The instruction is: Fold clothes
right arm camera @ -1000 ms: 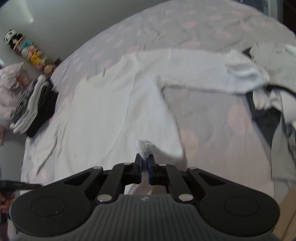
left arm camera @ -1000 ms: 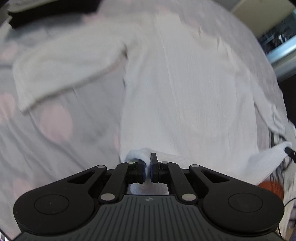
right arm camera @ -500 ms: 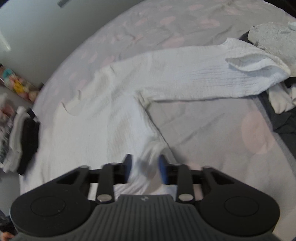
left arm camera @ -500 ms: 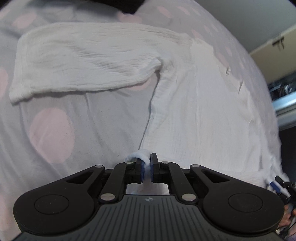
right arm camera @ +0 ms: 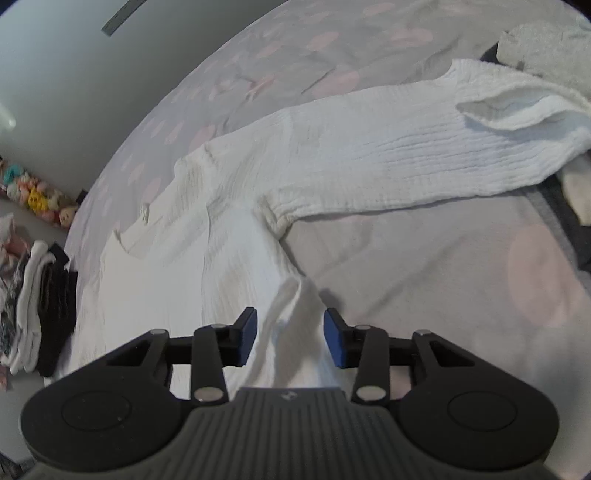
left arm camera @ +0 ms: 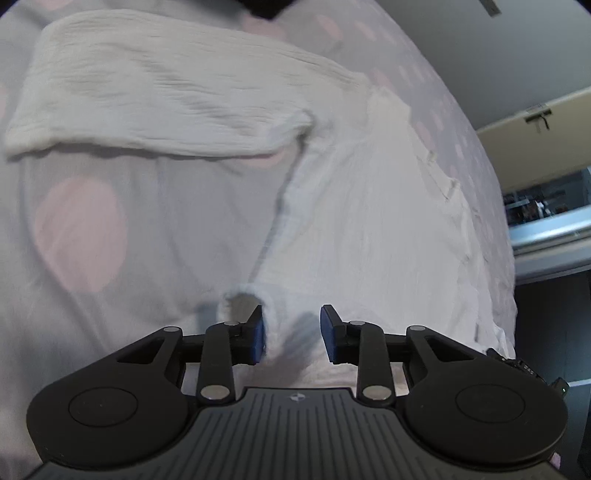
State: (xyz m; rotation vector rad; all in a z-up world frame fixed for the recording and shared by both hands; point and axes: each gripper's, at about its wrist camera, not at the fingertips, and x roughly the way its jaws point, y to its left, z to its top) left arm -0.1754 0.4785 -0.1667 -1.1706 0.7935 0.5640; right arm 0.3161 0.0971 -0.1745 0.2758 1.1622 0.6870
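A white long-sleeved crinkled shirt [left arm camera: 369,206] lies spread flat on the grey bed cover with pink dots [left arm camera: 81,221]. Its one sleeve [left arm camera: 155,103] stretches to the left in the left wrist view. The other sleeve [right arm camera: 406,147] stretches to the right in the right wrist view. My left gripper [left arm camera: 291,332] is open over the shirt's bottom hem corner [left arm camera: 243,295], which lies loose between the pads. My right gripper [right arm camera: 290,334] is open, and a raised fold of the other hem corner [right arm camera: 295,314] sits between its pads.
A stack of folded dark and white clothes [right arm camera: 40,306] lies at the bed's left edge. More clothes [right arm camera: 546,48] are piled at the far right by the sleeve end. A dark garment [left arm camera: 266,7] lies beyond the left sleeve. Furniture [left arm camera: 546,206] stands past the bed's right edge.
Both grippers came down to the bed with the hem corners pinched. The right one opened half a second ago; the left has opened since. The shirt now lies flat.
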